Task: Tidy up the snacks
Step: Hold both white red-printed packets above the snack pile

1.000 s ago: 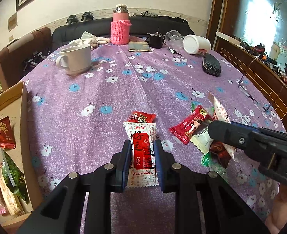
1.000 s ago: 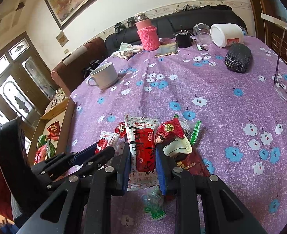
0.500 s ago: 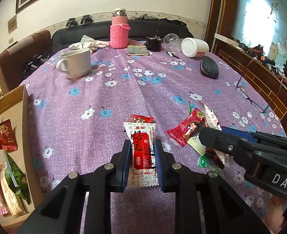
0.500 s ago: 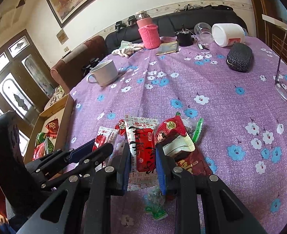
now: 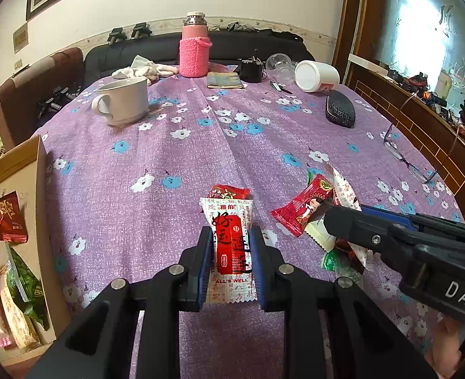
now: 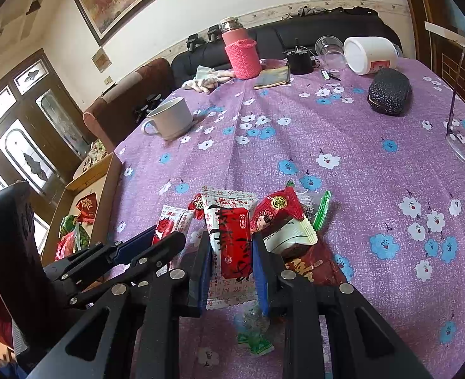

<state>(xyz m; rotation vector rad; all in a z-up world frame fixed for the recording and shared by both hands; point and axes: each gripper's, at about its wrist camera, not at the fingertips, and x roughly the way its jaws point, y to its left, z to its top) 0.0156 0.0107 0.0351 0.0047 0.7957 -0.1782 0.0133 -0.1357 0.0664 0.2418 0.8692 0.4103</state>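
Purple flowered tablecloth [image 5: 169,145] across a table, with a dark sofa and framed picture behind; at the far end a white mug [image 5: 125,101], a pink knit-sleeved flask [image 5: 194,50], a tipped white jar [image 5: 316,76] and a black glasses case [image 5: 340,110]. Left gripper [image 5: 231,237] nearly closed, blue pads pressed against both long edges of a white-and-red packet [image 5: 231,262] marked ALL'S WELL; just beyond its far end, a small red candy [image 5: 229,193] on the cloth. Right gripper [image 6: 232,237] likewise narrowed onto a second white-and-red packet [image 6: 232,243], held lengthwise between the pads; possibly lifted off the cloth, though hard to judge from this angle. Beside that packet on the right, a loose pile of snacks [image 6: 280,218]: red wrapper with a girl's face on top, brown and green ones beneath. At the table's left edge, an open cardboard box [image 5: 39,189] with several packets already inside.
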